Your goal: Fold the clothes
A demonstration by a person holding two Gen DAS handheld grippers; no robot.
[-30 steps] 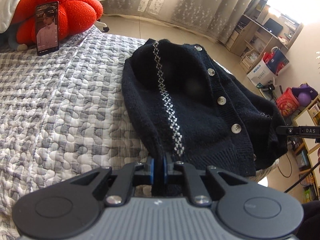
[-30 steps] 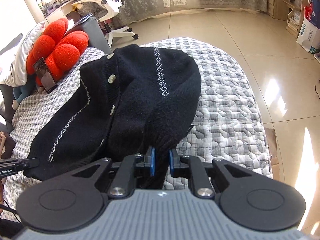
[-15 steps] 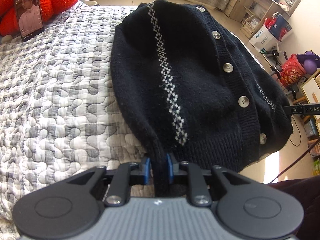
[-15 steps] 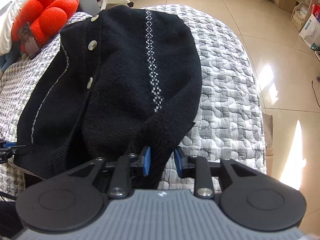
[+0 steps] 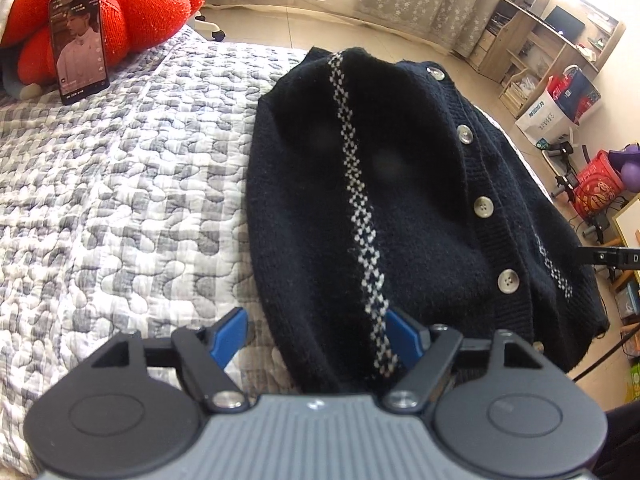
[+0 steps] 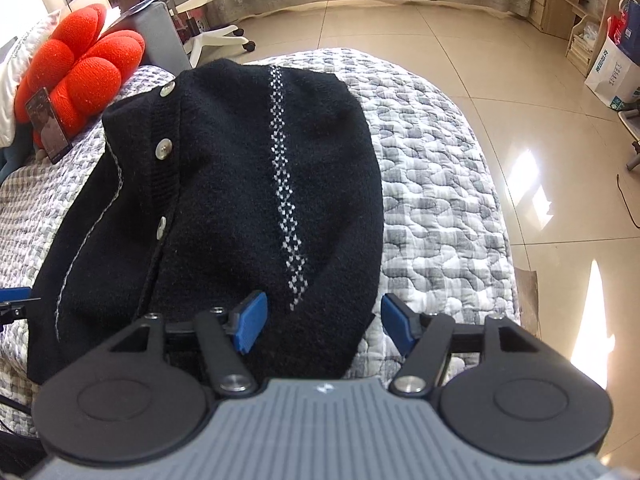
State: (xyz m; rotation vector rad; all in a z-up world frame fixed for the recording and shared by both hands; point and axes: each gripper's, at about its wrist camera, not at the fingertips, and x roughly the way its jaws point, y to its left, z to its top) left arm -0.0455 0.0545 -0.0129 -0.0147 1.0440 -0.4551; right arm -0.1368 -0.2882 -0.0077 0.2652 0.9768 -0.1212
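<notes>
Releasing hem: left gripper (image 5: 316, 334) and right gripper (image 6: 322, 322) jaws just opened, apart, cardigan (image 5: 400, 208) slack between. Next you regrip for fold.

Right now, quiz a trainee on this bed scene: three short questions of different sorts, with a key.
1. True or false: the left gripper is clamped on the cardigan.
2. What leans against the red cushion? A) phone B) book C) mug
3. Fill in: the cardigan lies on a grey and white ____.

Key:
1. False; both it and the right gripper have just been opening, pads clear of the knit.
2. A, the phone.
3. quilt.
</notes>
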